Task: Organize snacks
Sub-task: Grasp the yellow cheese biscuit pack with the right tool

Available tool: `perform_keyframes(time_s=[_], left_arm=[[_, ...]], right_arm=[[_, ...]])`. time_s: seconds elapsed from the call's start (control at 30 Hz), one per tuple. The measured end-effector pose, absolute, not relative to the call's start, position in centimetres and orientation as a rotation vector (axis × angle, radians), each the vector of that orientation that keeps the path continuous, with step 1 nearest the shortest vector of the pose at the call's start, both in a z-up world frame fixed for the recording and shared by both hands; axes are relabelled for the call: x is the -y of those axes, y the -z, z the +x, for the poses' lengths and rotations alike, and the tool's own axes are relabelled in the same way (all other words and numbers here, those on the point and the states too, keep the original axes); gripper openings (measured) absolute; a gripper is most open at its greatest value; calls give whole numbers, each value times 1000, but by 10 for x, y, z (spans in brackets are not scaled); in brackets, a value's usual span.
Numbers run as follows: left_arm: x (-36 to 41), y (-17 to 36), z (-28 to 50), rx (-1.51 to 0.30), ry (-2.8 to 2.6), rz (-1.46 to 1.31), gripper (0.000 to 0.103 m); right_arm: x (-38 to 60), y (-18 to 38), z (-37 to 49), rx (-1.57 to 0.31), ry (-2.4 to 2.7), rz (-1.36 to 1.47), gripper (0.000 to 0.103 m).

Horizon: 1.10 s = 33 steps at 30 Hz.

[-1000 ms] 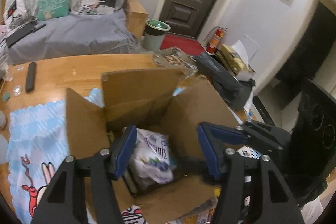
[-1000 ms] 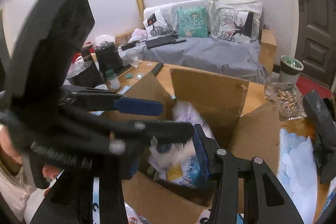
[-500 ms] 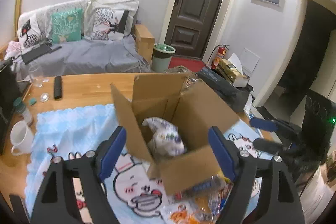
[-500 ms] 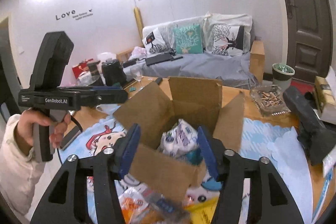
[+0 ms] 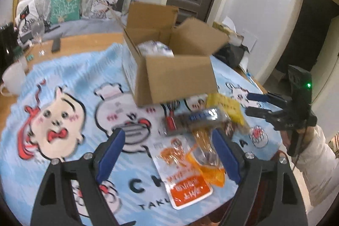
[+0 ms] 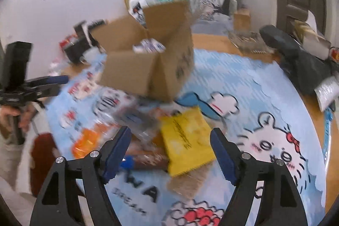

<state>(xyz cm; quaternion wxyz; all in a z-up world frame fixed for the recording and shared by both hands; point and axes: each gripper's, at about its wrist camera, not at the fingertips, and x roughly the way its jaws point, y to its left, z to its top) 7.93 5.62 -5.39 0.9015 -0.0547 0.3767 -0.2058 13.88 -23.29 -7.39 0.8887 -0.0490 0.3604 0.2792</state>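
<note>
Both views are motion-blurred, the right wrist view worse.

Left gripper (image 5: 167, 154): jaws wide apart, have just been opening, gripping nothing. It hangs over the snack pile. An orange-and-white pouch (image 5: 184, 175) and a clear wrapper with orange contents (image 5: 206, 154) lie on the cloth in the gap between the pads; contact can't be confirmed. The gripper body cuts off the lower edge of the pile.

Right gripper (image 6: 169, 149): also wide apart, also just been opening, nothing held. A yellow packet (image 6: 186, 141) lies flat on the cloth between the pads, tilted, overlapping a brown packet (image 6: 148, 159) and a tan one (image 6: 186, 183) below it. Print on the yellow packet is unreadable.

Cardboard box (image 5: 173, 69) stands on the blue cartoon tablecloth (image 5: 63, 82), flaps up, just behind the pile. Only the top of a white bag (image 5: 155, 48) shows inside; the front wall hides the rest of the contents.

Other loose snacks: a clear tray with a blue label (image 5: 199, 118) just in front of the box, lettering smeared. In the right view the clear wrappers and orange packs left of the yellow packet blur together; they can't be separated or counted.

Left view, right edge: the other gripper with a green light, held by a hand in a white sleeve (image 5: 315, 162). White mug (image 5: 12, 79) is cut off at the left edge.
</note>
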Motion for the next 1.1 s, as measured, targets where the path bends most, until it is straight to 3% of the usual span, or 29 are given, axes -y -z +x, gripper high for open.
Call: perform_keyframes(time_s=[0.1,0.53,0.6,0.67,0.87,0.9,1.0,1.1], left_arm=[[-47,64,80,-809,448,-117,82],[-16,70,95,-855,505,-72,82],[-12,71,99,-858,505,-61,82],[-8,72,103,-850,511,-55,82],[12,77,120,-846,526,38,82],[15,78,124,-848,533,53,81],[26,83,140,-864,586,78,57],[36,87,154,-872,630,114,56]], right_arm=[[229,86,147,-768,-599,-151,81],[211,117,188,-852,-688,-327,82],[210,119,187,-837,-663,-358,80],[212,116,185,-839,-637,-335,69],[234,104,160,-779,-532,-225,67],[237,103,156,-778,-534,-205,67],[243,101,145,-777,-551,-162,67],[244,101,140,-776,-552,-157,68]])
